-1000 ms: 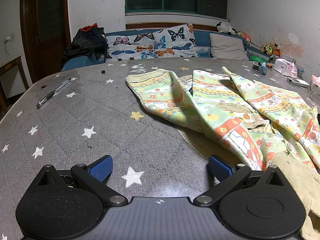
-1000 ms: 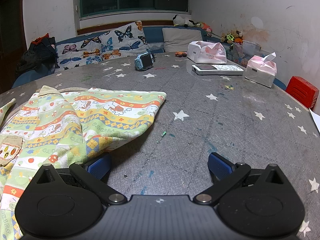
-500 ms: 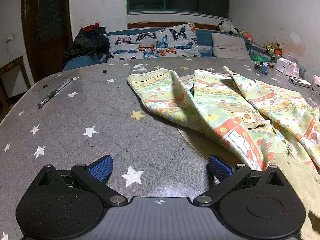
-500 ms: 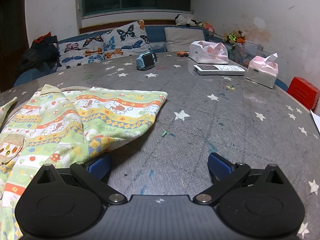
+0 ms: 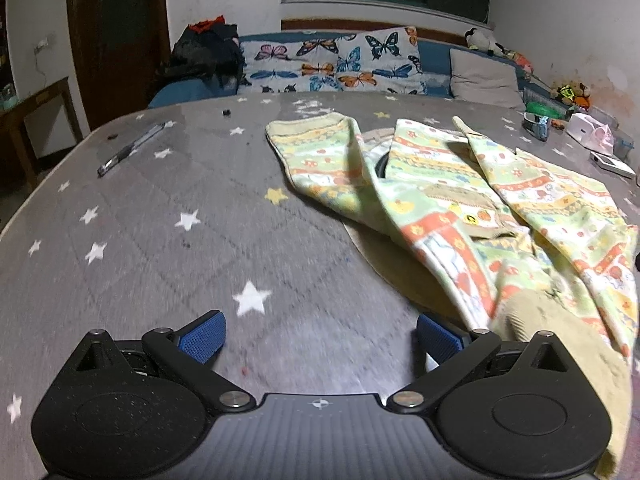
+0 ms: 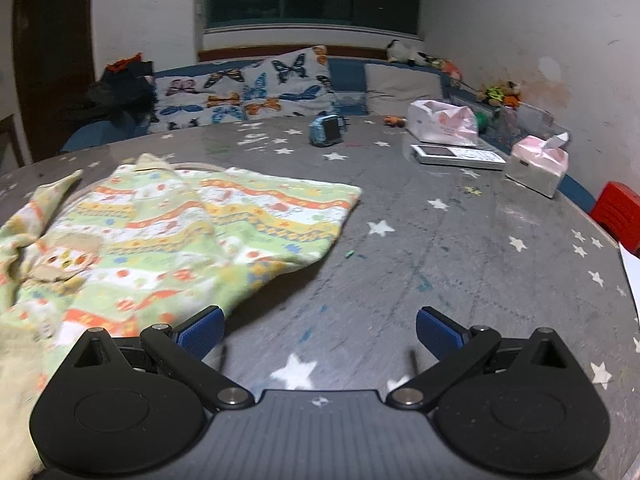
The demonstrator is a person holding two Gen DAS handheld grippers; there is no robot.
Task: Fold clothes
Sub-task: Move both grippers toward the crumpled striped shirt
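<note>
A crumpled child's garment (image 5: 460,200) with green, yellow and orange printed bands lies on the grey star-patterned table (image 5: 200,240). It also shows in the right wrist view (image 6: 180,232), spread at the left. My left gripper (image 5: 318,334) is open and empty, low over the table, with the garment's edge by its right finger. My right gripper (image 6: 318,332) is open and empty, with the garment's lower edge by its left finger.
A pen (image 5: 132,148) lies at the table's far left. A blue toy (image 6: 326,131), a white device (image 6: 458,156), a tissue box (image 6: 538,164) and a plastic bag (image 6: 442,124) stand at the far right. A butterfly-print sofa (image 5: 332,64) lies behind.
Both grippers have risen and pulled back a little, so the table and garment sit lower and farther in view. Both stay open. The garment has not moved.
</note>
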